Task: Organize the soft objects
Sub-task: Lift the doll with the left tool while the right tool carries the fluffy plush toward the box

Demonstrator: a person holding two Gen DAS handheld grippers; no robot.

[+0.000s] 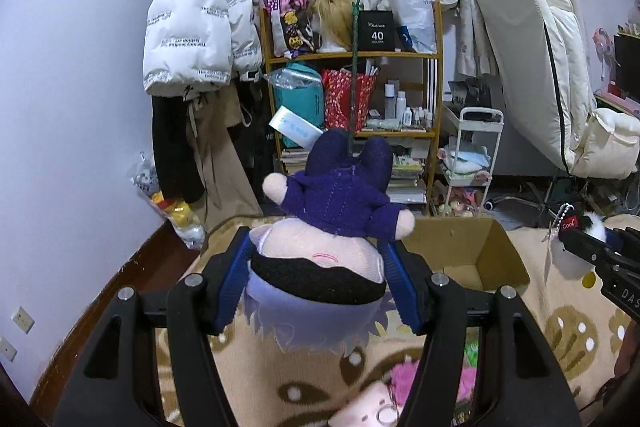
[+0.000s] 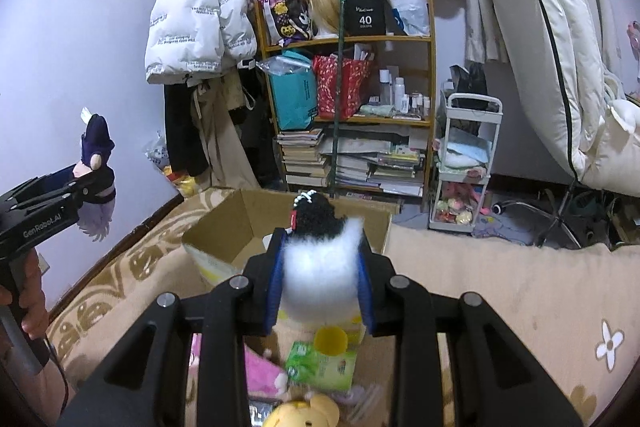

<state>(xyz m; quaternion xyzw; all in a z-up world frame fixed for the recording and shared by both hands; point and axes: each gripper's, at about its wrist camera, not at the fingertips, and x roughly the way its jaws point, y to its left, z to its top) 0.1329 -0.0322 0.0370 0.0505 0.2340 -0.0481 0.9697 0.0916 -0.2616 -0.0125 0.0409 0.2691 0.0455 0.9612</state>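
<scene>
L gripper fingers clamped on plush doll, pads on both sides of its head; doll upside down, lavender hair hanging toward cam, purple hoodie + dark legs pointing away. Held in air above the patterned blanket, near edge of cardboard box. R gripper fingers closed tight on fluffy white/black plush keychain, bead chain on top, yellow feet hanging below; it's just in front of the box's open top, box on the bed w/ flaps up, pale yellowish item inside at left corner. Below on blanket: pink plush, green tissue pack, yellow bear plush. In R view a hand holds L gripper's handle at far left, doll well apart from the keychain. Bg: wooden shelf w/ books + bags, white puffer jacket hanging beside it, white cart to the right.
</scene>
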